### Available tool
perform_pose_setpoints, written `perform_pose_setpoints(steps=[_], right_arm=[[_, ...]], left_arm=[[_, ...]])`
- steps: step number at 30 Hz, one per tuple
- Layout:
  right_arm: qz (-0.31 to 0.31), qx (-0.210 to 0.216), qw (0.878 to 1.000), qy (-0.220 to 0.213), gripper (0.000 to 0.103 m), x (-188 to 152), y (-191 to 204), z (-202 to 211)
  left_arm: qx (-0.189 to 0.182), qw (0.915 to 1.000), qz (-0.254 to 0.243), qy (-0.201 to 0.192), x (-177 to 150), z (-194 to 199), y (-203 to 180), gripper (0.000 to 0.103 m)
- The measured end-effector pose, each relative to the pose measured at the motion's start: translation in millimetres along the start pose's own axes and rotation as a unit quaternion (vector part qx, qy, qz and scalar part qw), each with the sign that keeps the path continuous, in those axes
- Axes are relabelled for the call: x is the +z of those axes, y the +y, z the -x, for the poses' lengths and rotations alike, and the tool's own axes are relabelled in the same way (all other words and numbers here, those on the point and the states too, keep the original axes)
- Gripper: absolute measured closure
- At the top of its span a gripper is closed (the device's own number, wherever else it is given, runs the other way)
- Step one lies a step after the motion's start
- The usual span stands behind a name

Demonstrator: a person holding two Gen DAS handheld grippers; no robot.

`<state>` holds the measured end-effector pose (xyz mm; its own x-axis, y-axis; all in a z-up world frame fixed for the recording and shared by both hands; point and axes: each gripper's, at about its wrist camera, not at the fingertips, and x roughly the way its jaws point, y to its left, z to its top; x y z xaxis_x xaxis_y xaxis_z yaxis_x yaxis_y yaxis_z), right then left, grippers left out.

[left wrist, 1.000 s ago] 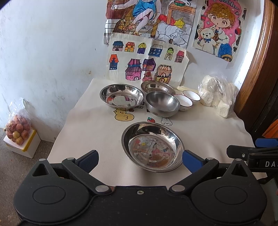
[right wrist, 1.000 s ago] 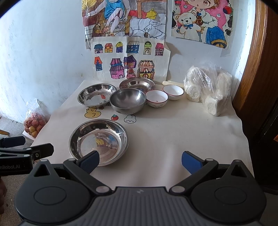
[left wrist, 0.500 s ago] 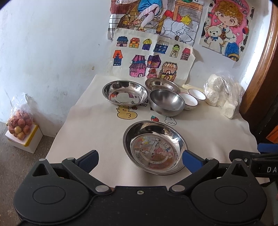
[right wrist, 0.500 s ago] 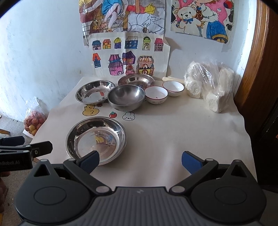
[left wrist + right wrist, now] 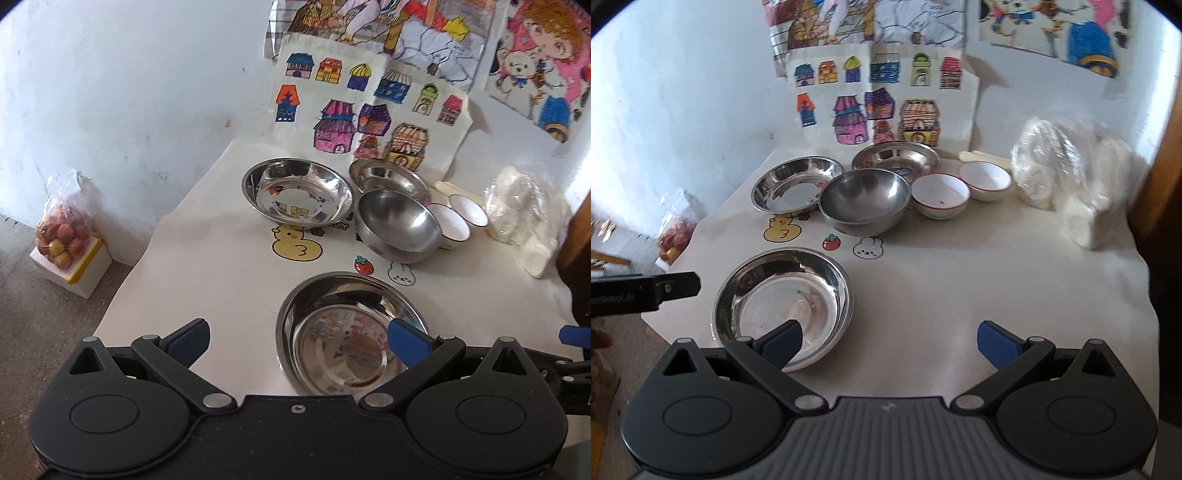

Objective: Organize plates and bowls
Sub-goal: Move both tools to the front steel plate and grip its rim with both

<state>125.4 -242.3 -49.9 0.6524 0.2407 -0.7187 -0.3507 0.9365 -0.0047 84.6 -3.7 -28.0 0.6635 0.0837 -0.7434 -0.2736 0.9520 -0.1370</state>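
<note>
Left hand-held gripper (image 5: 297,338) spread wide, nothing pinched, low centre of left wrist view; blue right fingertip (image 5: 404,341) overlapping the near shallow stainless-steel plate (image 5: 351,332) in frame, contact not clear. Right hand-held gripper (image 5: 888,338) likewise spread, empty; blue left fingertip (image 5: 783,341) over the same plate's near rim (image 5: 783,306), lower left of right wrist view.

Rest of the dishes grouped at upper centre, on the cream-clothed table (image 5: 221,273): second shallow steel plate (image 5: 297,192) left, third steel plate (image 5: 388,177) behind, deep round steel bowl (image 5: 399,225) in front of it, then two white ceramic bowls with red rims (image 5: 940,199) (image 5: 985,180) side by side to the right. Clear plastic bag of white lumps (image 5: 1071,184) far right.

Readable text: partial white lettering "Robot.AI" on the black arm at left edge of right wrist view (image 5: 613,299), first letters blurred. Small black print on cloth beside the yellow duck sticker (image 5: 295,247), illegible. Cartoon house drawings (image 5: 354,110) on wall, no legible words.
</note>
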Motion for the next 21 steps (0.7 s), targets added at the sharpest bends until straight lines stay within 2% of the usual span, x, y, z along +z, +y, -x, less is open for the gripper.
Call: perform_pose_setpoints(steps=[7,12,15,21], right_arm=[[0.060,0.056,0.996,0.037,0.000,24.6,-15.0,-37.0],[0.081,0.095,0.990,0.061,0.000,33.9,-20.6,-56.7],[0.098,0.110,0.986,0.081,0.000,34.6,-17.1,-69.3],[0.116,0.134,0.978,0.107,0.000,33.7,-2.1,-90.4]], left_arm=[[0.024,0.9991,0.010,0.035,12.3,-22.7,-10.2,0.001],[0.045,0.9962,0.025,0.071,14.1,-35.8,-11.2,0.001],[0.049,0.9937,0.038,0.093,15.0,-45.2,-6.2,0.002],[0.045,0.9895,0.019,0.136,21.2,-66.5,2.7,0.005]])
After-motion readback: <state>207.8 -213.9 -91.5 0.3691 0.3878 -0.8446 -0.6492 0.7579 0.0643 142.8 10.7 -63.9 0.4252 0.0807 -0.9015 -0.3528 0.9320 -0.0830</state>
